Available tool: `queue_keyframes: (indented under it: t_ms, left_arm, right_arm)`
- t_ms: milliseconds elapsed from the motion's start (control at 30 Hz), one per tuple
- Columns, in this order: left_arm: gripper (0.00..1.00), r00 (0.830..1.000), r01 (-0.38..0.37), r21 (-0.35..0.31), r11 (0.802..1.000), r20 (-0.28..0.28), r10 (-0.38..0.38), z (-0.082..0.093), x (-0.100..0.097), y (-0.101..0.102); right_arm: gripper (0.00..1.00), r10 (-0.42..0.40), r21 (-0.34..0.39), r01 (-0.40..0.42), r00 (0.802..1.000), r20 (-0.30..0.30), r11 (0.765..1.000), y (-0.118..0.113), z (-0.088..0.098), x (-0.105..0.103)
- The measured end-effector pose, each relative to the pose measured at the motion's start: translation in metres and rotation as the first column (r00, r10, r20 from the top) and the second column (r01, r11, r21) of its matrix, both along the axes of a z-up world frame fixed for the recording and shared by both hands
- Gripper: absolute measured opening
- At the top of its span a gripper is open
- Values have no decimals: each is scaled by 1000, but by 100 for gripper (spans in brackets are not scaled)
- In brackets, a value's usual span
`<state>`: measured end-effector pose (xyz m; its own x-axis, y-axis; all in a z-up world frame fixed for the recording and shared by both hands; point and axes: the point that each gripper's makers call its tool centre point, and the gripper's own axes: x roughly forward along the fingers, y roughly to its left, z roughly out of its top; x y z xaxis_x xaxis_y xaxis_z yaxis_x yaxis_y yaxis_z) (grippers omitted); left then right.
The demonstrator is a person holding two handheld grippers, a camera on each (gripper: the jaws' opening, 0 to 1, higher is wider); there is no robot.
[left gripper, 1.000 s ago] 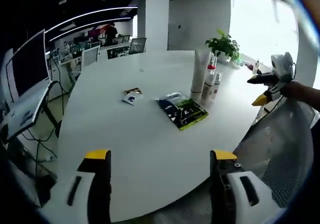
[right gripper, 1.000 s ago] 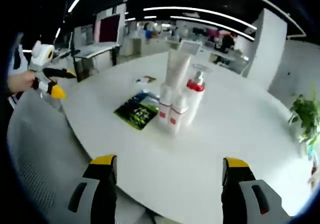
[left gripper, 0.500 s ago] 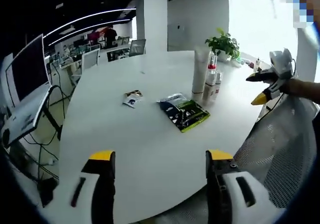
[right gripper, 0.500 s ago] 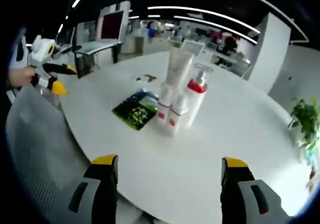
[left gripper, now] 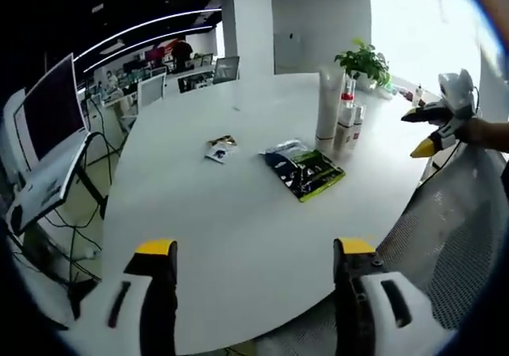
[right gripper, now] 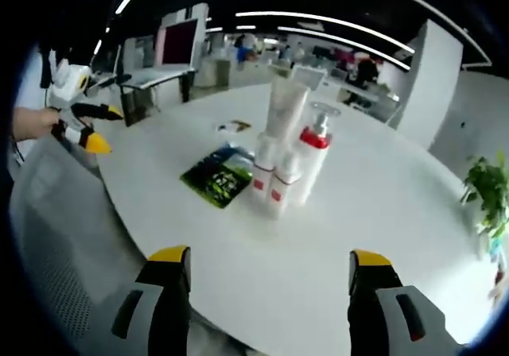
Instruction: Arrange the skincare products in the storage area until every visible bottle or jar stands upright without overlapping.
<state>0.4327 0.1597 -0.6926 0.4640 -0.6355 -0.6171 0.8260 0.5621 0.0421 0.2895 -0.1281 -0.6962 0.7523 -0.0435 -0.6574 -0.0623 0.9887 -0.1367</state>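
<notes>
Four skincare products stand upright in a tight cluster near the middle of the round white surface [right gripper: 382,213]: a tall white tube [right gripper: 283,111], a pump bottle [right gripper: 312,164] with a red collar, and two small white bottles [right gripper: 273,183] with red labels just in front. A green and black sachet [right gripper: 219,175] lies flat beside them, a smaller packet [left gripper: 219,149] farther off. The right gripper [right gripper: 260,257] hovers over the near edge, jaws wide and empty. The left gripper [left gripper: 254,249] hovers likewise, jaws wide, holding nothing. A potted plant [left gripper: 363,60] stands beyond.
</notes>
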Motion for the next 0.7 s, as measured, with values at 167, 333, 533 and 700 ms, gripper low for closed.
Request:
queue_keyframes:
  t_ms: [167, 333, 533, 700]
  left_arm:
    - [80, 1000, 18, -7, 1000, 22, -18, 3, 0, -4]
    - [83, 998, -62, -31, 998, 0, 62, 4, 8, 4]
    - [87, 995, -100, -3, 995, -7, 100, 0, 11, 9]
    - [88, 992, -123, -18, 992, -16, 122, 0, 13, 10]
  right_arm:
    - [83, 51, -1, -51, 999, 9, 999, 9, 2, 2]
    - [84, 83, -21, -82, 996, 44, 996, 14, 9, 4]
    - [96, 48, 115, -65, 989, 142, 991, 20, 23, 12]
    - [95, 56, 109, -73, 988, 147, 991, 22, 23, 12]
